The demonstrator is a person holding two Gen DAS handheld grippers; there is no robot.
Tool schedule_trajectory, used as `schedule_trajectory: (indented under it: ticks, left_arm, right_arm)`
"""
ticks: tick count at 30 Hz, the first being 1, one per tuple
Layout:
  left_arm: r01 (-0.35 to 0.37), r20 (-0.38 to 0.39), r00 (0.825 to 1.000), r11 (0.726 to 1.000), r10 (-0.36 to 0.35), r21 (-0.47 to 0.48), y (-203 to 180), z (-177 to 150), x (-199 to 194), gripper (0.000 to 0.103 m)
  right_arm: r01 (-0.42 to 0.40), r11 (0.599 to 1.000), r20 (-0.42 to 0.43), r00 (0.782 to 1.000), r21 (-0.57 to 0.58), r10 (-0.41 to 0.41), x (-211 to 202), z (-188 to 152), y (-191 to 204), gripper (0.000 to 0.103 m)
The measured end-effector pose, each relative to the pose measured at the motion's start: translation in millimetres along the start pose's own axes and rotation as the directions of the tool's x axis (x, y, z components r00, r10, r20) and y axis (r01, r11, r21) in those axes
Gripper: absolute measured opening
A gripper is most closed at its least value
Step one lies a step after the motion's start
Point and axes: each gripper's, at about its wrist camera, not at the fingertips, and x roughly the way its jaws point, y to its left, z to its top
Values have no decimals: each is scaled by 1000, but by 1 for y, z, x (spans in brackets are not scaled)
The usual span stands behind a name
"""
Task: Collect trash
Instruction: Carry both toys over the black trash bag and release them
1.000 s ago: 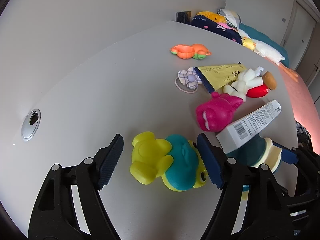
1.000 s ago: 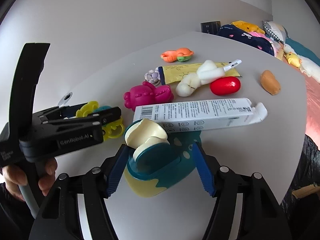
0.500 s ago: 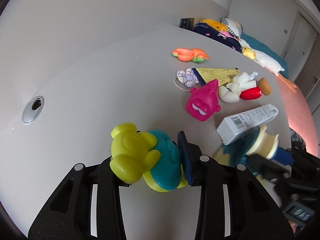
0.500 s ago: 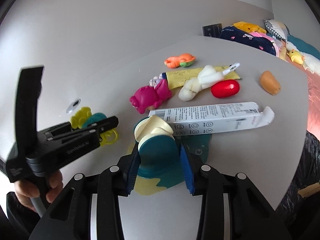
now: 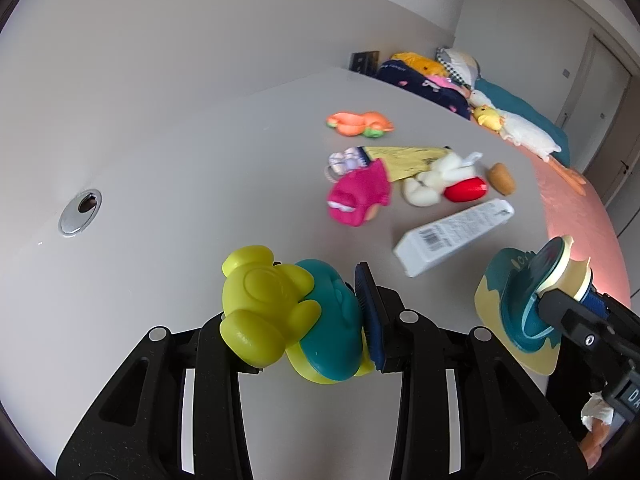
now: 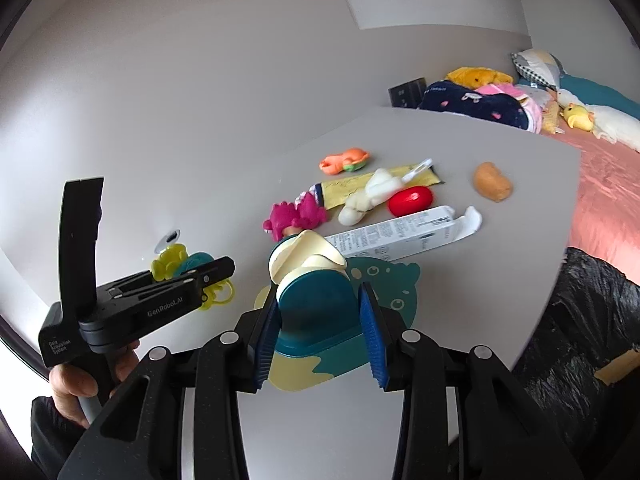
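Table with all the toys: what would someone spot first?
Probably the yellow and teal toy pinched in the left gripper, right up front. Next, the teal and cream toy clamped in the right gripper. Behind them, a bright pink toy lies mid-table.

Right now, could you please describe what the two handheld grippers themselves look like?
Both are matte black plastic with angular, cut-out linkages and silver pivot rivets. The left gripper and the right gripper each carry ribbed dark-blue pads on their jaws. Seen from the right wrist camera, the left one has a tall black upright, a grey handle and white lettering reading GenRobot.AI. The left hand shows a dark sleeve.
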Motion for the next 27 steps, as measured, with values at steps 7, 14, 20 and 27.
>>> schedule_trajectory:
  ticks: [7, 14, 20, 27]
  left_arm:
    - [17, 11, 1000, 999, -18, 29, -26, -1, -8, 36]
    - [48, 27, 998, 997, -50, 62, -58, 0, -16, 36]
    - [72, 25, 997, 994, -74, 88, -82, -1, -17, 36]
    - [91, 18, 995, 987, -94, 130, -110, -5, -18, 36]
  right_arm:
    - [27, 999, 53, 998, 22, -28, -31, -1, -19, 40]
    - [56, 997, 78, 995, 44, -60, -55, -5, -39, 40]
    - [77, 995, 99, 992, 60, -83, -72, -7, -53, 40]
    - [109, 990, 127, 985, 93, -120, -93, -10, -72, 40]
